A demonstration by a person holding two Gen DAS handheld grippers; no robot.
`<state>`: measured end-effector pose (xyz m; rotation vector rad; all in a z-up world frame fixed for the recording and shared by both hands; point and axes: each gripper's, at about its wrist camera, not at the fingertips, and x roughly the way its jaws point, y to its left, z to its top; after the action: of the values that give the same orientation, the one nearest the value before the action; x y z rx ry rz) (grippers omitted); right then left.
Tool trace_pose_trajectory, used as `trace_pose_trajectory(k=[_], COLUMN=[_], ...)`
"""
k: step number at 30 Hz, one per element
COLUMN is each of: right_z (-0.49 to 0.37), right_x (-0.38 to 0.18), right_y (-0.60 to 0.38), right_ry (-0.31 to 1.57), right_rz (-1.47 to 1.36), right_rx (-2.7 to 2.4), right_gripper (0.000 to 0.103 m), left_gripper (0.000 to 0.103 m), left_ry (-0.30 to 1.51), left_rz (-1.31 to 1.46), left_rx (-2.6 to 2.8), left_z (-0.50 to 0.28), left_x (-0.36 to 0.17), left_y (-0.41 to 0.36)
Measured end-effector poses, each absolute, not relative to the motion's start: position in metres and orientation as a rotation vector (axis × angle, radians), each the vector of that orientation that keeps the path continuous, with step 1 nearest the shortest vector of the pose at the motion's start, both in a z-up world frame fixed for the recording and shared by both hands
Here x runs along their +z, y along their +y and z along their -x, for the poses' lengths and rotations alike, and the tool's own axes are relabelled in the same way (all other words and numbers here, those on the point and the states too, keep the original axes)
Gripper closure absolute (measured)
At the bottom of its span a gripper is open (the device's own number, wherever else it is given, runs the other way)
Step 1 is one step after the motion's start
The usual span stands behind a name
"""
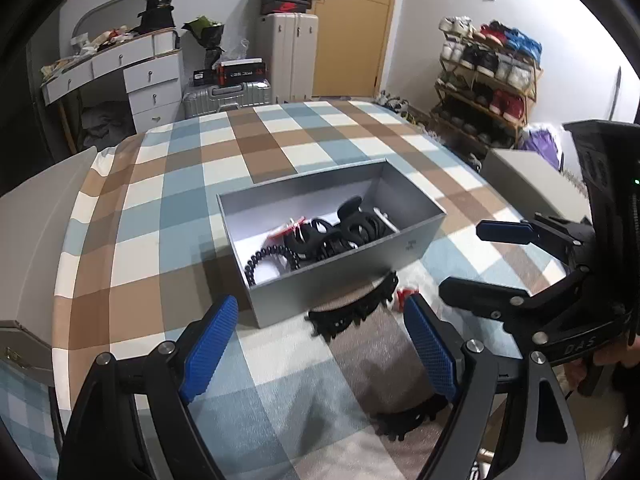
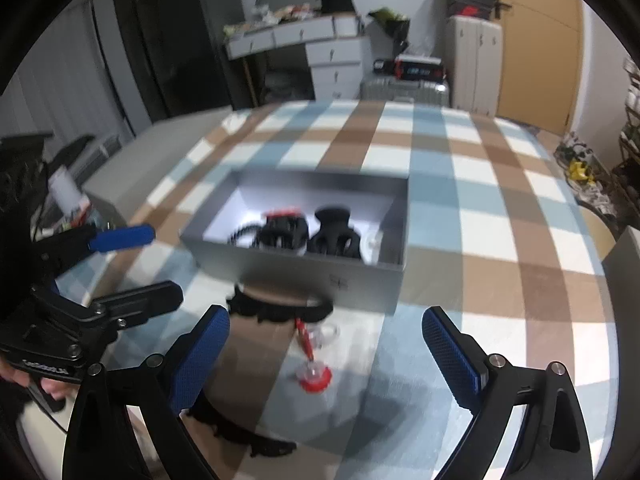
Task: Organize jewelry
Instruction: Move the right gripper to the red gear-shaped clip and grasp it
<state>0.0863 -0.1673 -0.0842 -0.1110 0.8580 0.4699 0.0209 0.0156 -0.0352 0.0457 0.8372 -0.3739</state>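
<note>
An open grey box (image 1: 340, 280) (image 2: 304, 270) stands mid-table on the checked cloth. It holds black hair claws (image 1: 352, 228) (image 2: 332, 236), a black coil cord (image 1: 260, 258) and a red piece. In front of the box lies a tan band edged in black lace (image 1: 360, 304) (image 2: 276, 308). Beside it is a small red and clear trinket (image 1: 406, 294) (image 2: 312, 376). My left gripper (image 1: 320, 350) (image 2: 152, 268) hangs open over the band and touches nothing. My right gripper (image 2: 326, 356) (image 1: 480, 260) stands wide open above the trinket, with nothing between its pads.
A grey lid or box (image 1: 40, 220) lies at the table's left edge, and another grey box (image 1: 528, 184) at its right. A hand (image 1: 612, 356) holds the right gripper's handle. Beyond the table are drawers (image 1: 152, 80), suitcases and a shoe rack (image 1: 488, 80).
</note>
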Motion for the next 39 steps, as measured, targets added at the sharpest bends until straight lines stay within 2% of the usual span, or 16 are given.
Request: trace_pose_trajectory(k=[7, 10, 12, 19, 21, 23, 28, 30, 33, 39], right_z=[-0.089, -0.089, -0.091, -0.089, -0.09, -0.091, -0.09, -0.09, -0.09, -0.093], right_x=[-0.103, -0.109, -0.114, -0.123, -0.126, -0.128, -0.13, -0.131, -0.131, -0.128], right_y=[-0.168, -0.166, -0.166, -0.159, -0.158, -0.157, -0.155, -0.155, -0.156, -0.16], right_ry=[0.943, 0.971, 0.998, 1.03, 1.038, 1.049, 1.06, 1.059, 1.066, 1.07], right_rz=[0.138, 0.156, 0.163, 0.2, 0.21, 0.22, 0.221, 0.223, 0.221, 0.194], right_rx=[0.487, 0.492, 0.489, 0.497, 0.494, 0.488, 0.5, 0.498, 0.494, 0.485], right_gripper=[0.01, 0.018, 0.027, 0.044, 0.056, 0.062, 0.064, 0.075, 0.083, 0.085], left_gripper=[0.021, 0.021, 0.021, 0.021, 0.021, 0.021, 0.021, 0.021, 0.021, 0.021], left_ry=[0.835, 0.845, 0.848, 0.858, 0.858, 0.859, 0.857, 0.858, 0.861, 0.854], left_rz=[-0.038, -0.026, -0.024, -0.013, -0.014, -0.017, -0.018, -0.018, -0.02, -0.02], left_rx=[-0.359, -0.358, -0.349, -0.339, -0.341, -0.343, -0.346, -0.346, -0.344, -0.346], left_z=[-0.02, -0.022, -0.023, -0.025, -0.025, -0.025, -0.025, -0.025, -0.025, -0.025], left_x=[-0.034, -0.036, -0.037, -0.039, -0.039, -0.039, -0.039, -0.039, -0.039, -0.038], left_y=[0.02, 0.022, 0.022, 0.023, 0.022, 0.022, 0.021, 0.021, 0.02, 0.019])
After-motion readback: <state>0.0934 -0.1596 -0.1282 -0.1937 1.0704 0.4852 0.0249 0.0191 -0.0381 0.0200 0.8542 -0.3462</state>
